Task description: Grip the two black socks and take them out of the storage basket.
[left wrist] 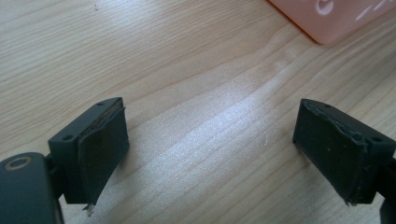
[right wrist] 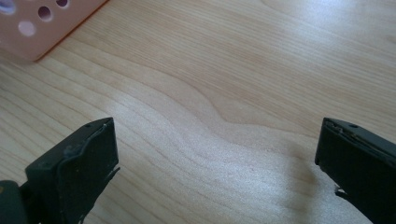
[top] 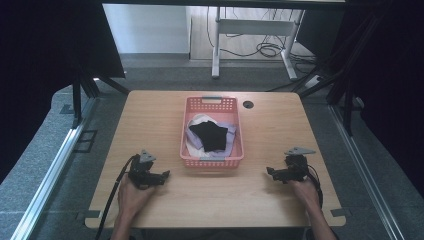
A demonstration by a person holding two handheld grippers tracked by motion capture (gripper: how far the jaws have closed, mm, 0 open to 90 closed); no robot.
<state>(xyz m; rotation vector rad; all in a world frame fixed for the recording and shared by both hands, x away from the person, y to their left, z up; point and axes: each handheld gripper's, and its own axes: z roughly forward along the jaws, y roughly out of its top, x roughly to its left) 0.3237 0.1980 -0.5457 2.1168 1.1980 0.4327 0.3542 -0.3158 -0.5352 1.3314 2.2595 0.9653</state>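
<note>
The table (top: 150, 120) is the largest thing: a light wooden top with a small round hole (top: 248, 104) near its far edge, to the right of the basket. The pink basket (top: 212, 161) stands in the middle of the table, between the two grippers and a little farther from the person than they are. Its walls have rows of small round holes, and one near corner of it appears at the upper right of the left gripper view (left wrist: 336, 18) and the other at the upper left of the right gripper view (right wrist: 42, 28). Inside the basket lie clothes: a white piece (top: 196, 121) at the bottom, a pale purple piece (top: 194, 138) over it, and a black piece (top: 210, 135) on top, in the middle. The clothes stay inside the basket walls and no gripper touches them. The left gripper (top: 164, 175) is held by the left hand (top: 131, 196) low over the table, near the left front corner of the basket, and it points toward the right. Its jaws stand wide apart, with only bare wood between them. The right gripper (top: 270, 171) is held by the right hand (top: 306, 189) near the right front corner of the basket, and it points toward the left. Its jaws are also wide apart and hold nothing. A black cable (top: 112, 195) runs from the left gripper back along the forearm.
</note>
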